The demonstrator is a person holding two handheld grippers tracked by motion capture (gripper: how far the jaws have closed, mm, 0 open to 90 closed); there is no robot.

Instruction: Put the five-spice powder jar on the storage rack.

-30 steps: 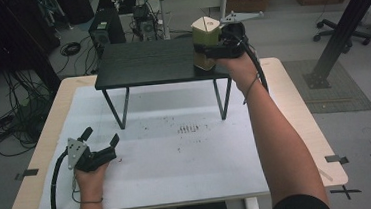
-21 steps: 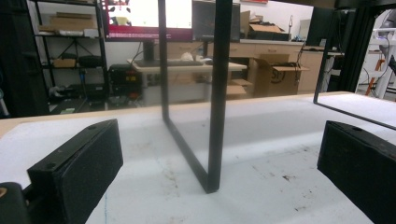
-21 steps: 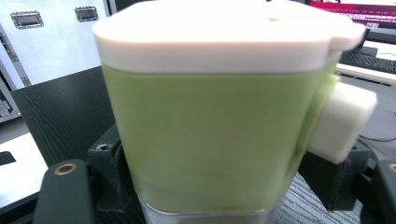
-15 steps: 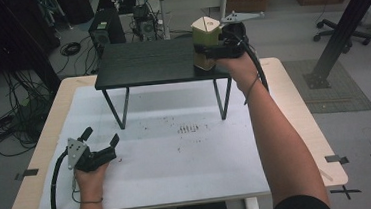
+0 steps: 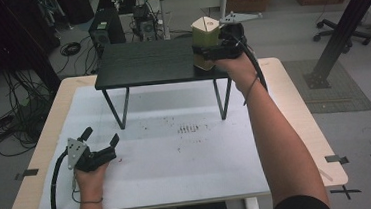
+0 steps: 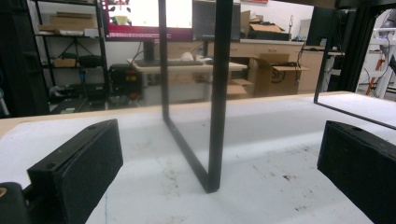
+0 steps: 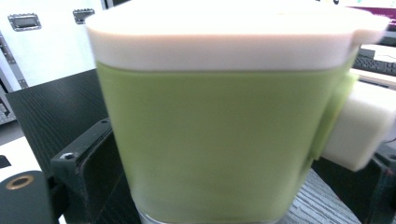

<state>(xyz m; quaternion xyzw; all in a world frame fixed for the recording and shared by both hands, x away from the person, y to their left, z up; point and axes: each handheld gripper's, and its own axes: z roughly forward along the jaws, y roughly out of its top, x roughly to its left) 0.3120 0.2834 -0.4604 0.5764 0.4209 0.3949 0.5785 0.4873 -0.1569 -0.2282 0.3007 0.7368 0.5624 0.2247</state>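
A green container (image 5: 203, 37) with a white lid stands upright on the right end of a low black shelf (image 5: 145, 62). My right gripper (image 5: 203, 53) reaches around it from the right. In the right gripper view the container (image 7: 219, 135) stands between the two black jaws, its white side handle (image 7: 359, 121) toward the right jaw. The jaws have just been opening and stand apart from its sides. My left gripper (image 5: 100, 136) rests open on the white mat at the near left, nothing between its pads (image 6: 79, 163).
The shelf stands on thin black legs (image 6: 219, 93) over a white mat (image 5: 177, 155) on the wooden table (image 5: 305, 125). Dark specks mark the mat's middle. Behind the table are desks, cardboard boxes, cables and a computer tower (image 5: 105, 33).
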